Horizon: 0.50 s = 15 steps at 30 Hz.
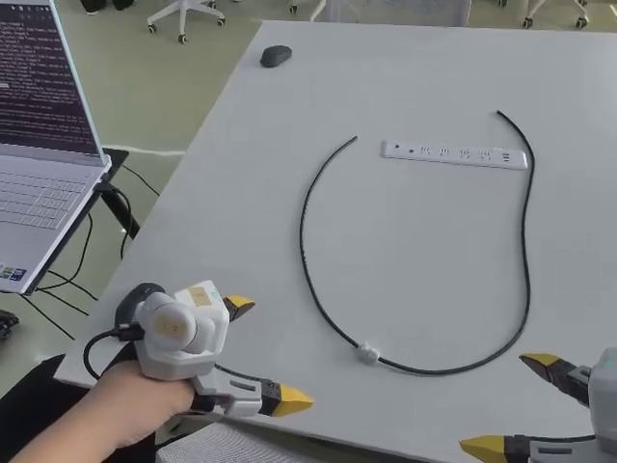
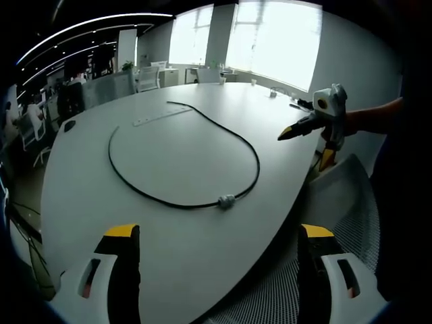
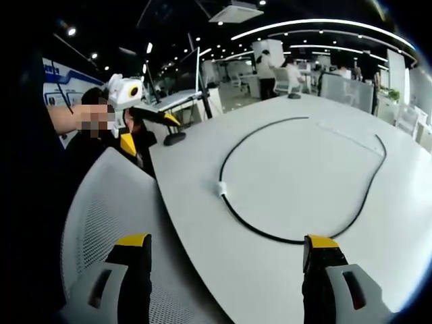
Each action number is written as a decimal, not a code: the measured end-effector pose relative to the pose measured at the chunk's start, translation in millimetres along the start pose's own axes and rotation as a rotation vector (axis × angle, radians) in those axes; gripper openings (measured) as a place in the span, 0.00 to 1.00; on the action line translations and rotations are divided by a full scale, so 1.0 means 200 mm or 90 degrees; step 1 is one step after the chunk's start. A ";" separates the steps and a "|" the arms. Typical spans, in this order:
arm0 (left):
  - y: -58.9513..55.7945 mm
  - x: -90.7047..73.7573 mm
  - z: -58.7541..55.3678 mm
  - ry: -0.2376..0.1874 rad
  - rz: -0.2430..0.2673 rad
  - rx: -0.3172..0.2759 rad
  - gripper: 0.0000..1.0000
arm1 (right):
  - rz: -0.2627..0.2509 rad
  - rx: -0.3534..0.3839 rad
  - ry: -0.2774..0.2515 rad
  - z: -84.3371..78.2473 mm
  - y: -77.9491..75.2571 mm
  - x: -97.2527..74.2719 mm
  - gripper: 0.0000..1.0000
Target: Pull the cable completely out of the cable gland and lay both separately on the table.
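A long black cable (image 1: 304, 260) lies in a wide open loop on the white table (image 1: 405, 241). A small white cable gland (image 1: 367, 353) sits threaded on it near the front edge. My left gripper (image 1: 268, 352) hovers open at the front left corner, left of the gland and holding nothing. My right gripper (image 1: 511, 405) is open at the front right, off the table's edge. In the left gripper view the gland (image 2: 226, 200) and cable (image 2: 155, 199) lie ahead of the open jaws. In the right gripper view the gland (image 3: 221, 189) and cable (image 3: 260, 231) lie ahead too.
A white power strip (image 1: 455, 154) lies inside the loop's far end. A black mouse (image 1: 276, 56) rests at the far left of the table. An open laptop (image 1: 39, 145) stands on a side stand to the left. A grey mesh chair back (image 1: 222, 449) is below the front edge.
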<state>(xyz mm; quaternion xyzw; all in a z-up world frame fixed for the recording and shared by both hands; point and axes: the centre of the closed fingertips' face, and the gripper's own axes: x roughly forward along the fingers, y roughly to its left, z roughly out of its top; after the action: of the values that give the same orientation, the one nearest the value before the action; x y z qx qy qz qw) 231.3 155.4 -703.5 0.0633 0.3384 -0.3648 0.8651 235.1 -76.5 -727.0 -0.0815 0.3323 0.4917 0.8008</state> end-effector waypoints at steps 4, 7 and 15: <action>0.01 0.00 0.00 0.004 0.002 0.003 0.98 | -0.001 0.007 -0.004 0.01 -0.01 0.00 0.94; 0.02 0.00 0.01 -0.001 0.004 -0.003 0.98 | 0.003 -0.006 0.004 0.00 0.00 0.01 0.94; 0.04 0.00 0.02 -0.007 0.006 -0.014 0.99 | 0.009 -0.011 -0.002 0.06 0.01 0.04 0.95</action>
<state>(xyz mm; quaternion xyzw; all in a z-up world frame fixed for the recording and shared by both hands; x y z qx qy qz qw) 237.6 159.5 -702.1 0.0529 0.3374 -0.3576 0.8692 241.0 -65.0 -722.1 -0.0854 0.3274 0.5000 0.7972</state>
